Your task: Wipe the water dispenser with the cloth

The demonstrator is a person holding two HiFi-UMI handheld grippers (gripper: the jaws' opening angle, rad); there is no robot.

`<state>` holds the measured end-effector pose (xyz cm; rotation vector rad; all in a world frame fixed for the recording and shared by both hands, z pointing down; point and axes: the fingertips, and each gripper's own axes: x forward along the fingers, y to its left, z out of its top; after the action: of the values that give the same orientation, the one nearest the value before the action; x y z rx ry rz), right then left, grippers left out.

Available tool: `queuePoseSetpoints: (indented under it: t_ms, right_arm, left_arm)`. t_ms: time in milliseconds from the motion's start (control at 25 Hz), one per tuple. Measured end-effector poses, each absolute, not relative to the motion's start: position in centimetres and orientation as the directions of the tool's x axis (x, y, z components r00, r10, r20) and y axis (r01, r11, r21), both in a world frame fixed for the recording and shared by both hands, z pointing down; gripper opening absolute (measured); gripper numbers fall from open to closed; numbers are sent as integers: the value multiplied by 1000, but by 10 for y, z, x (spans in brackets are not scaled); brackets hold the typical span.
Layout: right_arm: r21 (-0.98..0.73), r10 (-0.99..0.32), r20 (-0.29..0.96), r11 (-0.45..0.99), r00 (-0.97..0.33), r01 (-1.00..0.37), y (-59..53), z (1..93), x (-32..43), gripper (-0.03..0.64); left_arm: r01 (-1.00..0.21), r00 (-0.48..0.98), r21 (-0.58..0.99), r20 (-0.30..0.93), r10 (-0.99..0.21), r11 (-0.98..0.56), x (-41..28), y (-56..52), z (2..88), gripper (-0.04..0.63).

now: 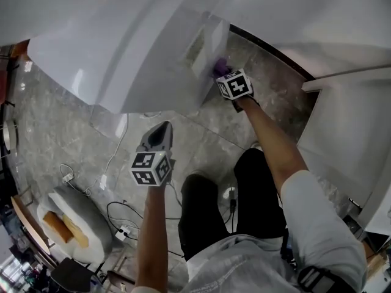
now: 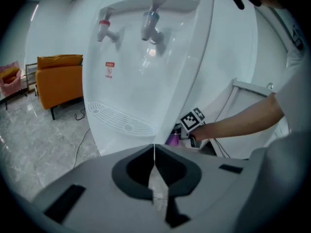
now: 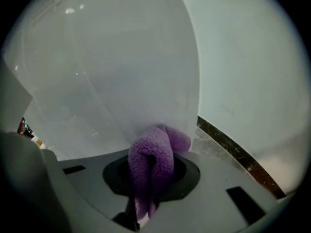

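At left, we see the left gripper (image 2: 154,155) with its jaws together and nothing between them, held clear of the water dispenser (image 2: 146,86). The dispenser's small red label (image 2: 110,70) is too small for us to read. At right, the right gripper (image 3: 149,166) is clamped on the purple cloth (image 3: 155,144), which presses against the dispenser's lower side panel. We judge wiping to be under way; no view shows which faces are done.

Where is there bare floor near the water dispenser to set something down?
Bare floor opens left of the left tongs, between the water dispenser and the cables. A smaller patch sits right of the right tongs and cloth, bordered by the white furniture. Lower left is crowded with cables, a power strip and a cushion.
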<state>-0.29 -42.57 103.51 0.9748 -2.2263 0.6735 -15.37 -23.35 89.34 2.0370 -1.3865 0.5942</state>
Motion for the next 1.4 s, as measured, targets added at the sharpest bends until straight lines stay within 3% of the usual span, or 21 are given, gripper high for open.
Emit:
queuePoseSetpoints:
  t_ms: [280,480,1160,1400]
  right_arm:
    - [-265,-414,675,637,-611,-724,-347,1020,-52,63]
    - [-404,-423,625,544,-656,-735,-309,971,-73,61]
    - [-506,-542,472,479,-695,-717,-280,695,-85,60]
    - [-494,-585,380,527,-716,-692,-282,575,-80,60]
  left_arm:
    - [-935,355,233,633,-688,-268,-159,-201,867,17]
    - [-932,361,211,616,-700,-294,-164,-175,812,17]
    - [-916,398,222,604,-690,-334,-193,-96,609,17]
    - [-915,393,158,559,-730,-372,-198,-114,538,17]
